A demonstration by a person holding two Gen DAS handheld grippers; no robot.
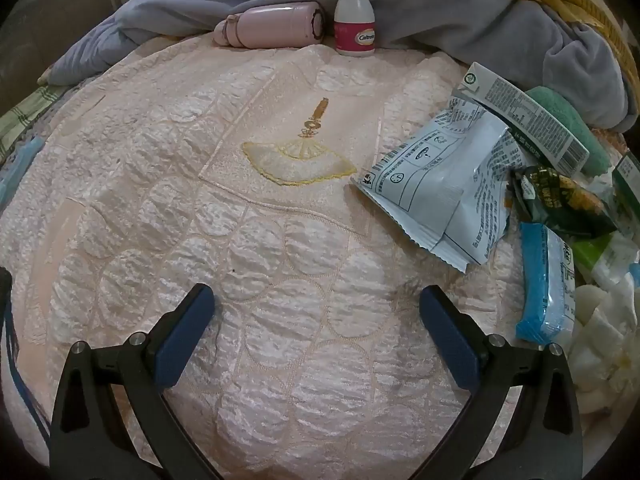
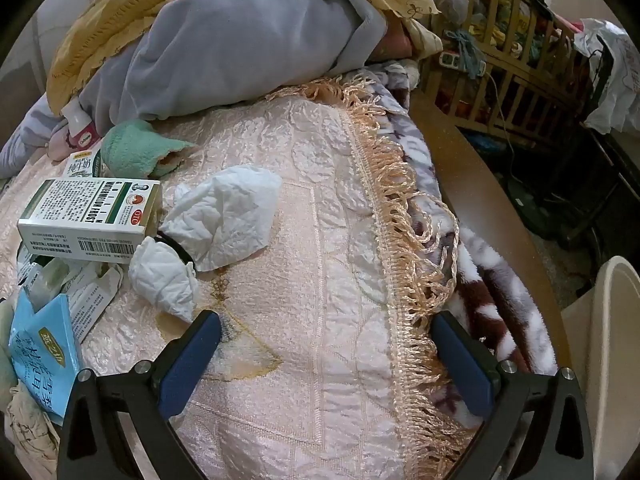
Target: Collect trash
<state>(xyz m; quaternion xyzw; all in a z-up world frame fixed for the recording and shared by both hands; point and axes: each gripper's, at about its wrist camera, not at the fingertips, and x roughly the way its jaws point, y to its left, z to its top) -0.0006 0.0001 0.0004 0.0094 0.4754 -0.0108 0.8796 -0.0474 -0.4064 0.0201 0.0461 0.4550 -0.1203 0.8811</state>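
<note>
Trash lies in a heap on a pink quilted bedspread [image 1: 248, 240]. In the left wrist view the heap is at the right: a pale blue-grey foil wrapper [image 1: 440, 196], a dark snack packet [image 1: 560, 200], a blue packet [image 1: 546, 284] and crumpled white tissues [image 1: 600, 328]. My left gripper [image 1: 316, 300] hangs open over bare bedspread, left of the heap. In the right wrist view crumpled white tissue [image 2: 216, 224] lies beside a white-and-green box [image 2: 88, 216] and a light blue sachet [image 2: 44, 352]. My right gripper [image 2: 326, 324] is open, empty, just below the tissue.
A white pill bottle [image 1: 354, 16] and a pink flask [image 1: 272, 26] rest against a grey blanket [image 1: 480, 20] at the far edge. A green cloth [image 2: 136, 152] lies by the box. Fringe [image 2: 404, 216] marks the bedspread's right edge; beyond are a wooden crib [image 2: 512, 56] and a pale bin [image 2: 616, 344].
</note>
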